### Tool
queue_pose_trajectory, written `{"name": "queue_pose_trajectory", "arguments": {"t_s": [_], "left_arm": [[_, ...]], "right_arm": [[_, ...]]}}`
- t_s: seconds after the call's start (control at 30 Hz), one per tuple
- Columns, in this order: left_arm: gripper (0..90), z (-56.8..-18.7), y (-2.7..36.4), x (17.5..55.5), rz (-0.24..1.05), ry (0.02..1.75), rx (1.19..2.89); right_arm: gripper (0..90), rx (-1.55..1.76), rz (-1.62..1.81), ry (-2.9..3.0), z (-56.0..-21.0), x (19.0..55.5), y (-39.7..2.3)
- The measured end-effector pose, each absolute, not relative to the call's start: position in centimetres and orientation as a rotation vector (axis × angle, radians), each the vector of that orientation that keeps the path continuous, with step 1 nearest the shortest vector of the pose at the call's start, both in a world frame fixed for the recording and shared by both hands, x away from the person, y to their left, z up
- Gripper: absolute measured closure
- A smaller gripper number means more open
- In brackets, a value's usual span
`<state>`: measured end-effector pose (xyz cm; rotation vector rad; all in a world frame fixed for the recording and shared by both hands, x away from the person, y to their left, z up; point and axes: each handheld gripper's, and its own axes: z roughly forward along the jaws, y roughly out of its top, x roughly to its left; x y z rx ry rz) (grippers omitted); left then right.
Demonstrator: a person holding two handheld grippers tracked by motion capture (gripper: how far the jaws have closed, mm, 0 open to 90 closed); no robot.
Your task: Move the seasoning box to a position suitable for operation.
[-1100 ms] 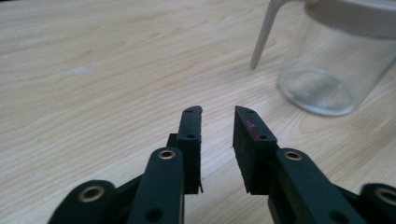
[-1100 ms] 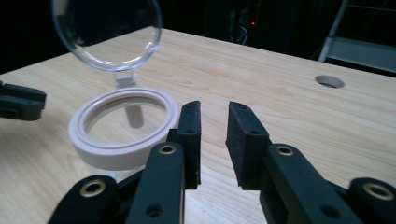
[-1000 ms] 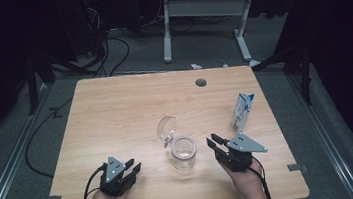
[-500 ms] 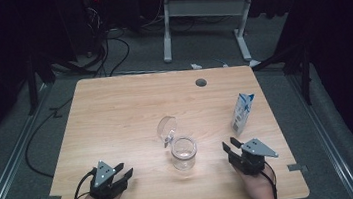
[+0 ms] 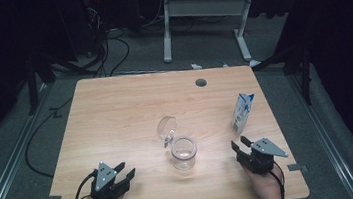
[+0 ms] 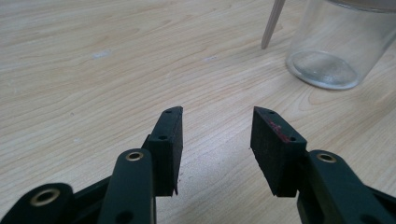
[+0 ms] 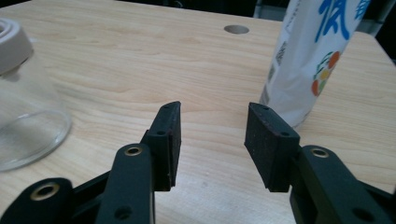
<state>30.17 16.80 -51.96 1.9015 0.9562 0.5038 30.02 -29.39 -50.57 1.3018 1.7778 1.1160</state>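
From where I stood, the glass jar (image 5: 184, 153) sat upright near the front middle of the table (image 5: 115, 106), its hinged lid (image 5: 167, 129) thrown back and standing behind it toward the far left. The small carton (image 5: 242, 112) stood upright by the right edge, well apart from the jar.

Both hands rested low at the near edge. The left gripper (image 5: 121, 175) lay to the jar's left with bare wood between them; the right gripper (image 5: 240, 147) lay to the jar's right, just in front of the carton. Both sets of fingers had just been spreading apart, and they stood released with nothing between them.

The relation that mattered was this: the jar lay between the two hands, its long axis vertical, so either would have to come at it from the side. By my judgement the right hand was slightly nearer to the jar, and much the nearer to the carton, which stood just beyond its fingers.

The left gripper view showed the jar's thick glass base (image 6: 322, 70) up and to the right of the open fingers (image 6: 168, 140), with a pale slanted part of the lid beside it. The right gripper view gave the carton's printed face (image 7: 317, 56) close ahead to the right, the jar's wall (image 7: 28, 126) at the left edge, and the round hole (image 7: 236, 29) in the tabletop beyond.
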Motion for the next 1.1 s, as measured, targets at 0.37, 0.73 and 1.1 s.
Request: {"name": "queue_pose_trajectory", "arguments": {"t_s": [0.37,0.73,1.1], "left_arm": [[54.2,-52.3,16.9,30.3,0.472,0.945,1.911],[54.2,-52.2,16.8,30.2,0.473,0.932,1.902],[54.2,-52.1,16.7,30.1,0.484,0.927,1.906]], "right_arm": [[48.3,1.359,1.062,1.704,-49.2,32.0,-30.7],[49.9,1.423,0.972,1.667,-48.3,35.4,-31.1],[61.1,1.444,0.935,1.625,-48.1,36.8,-30.6]]}}
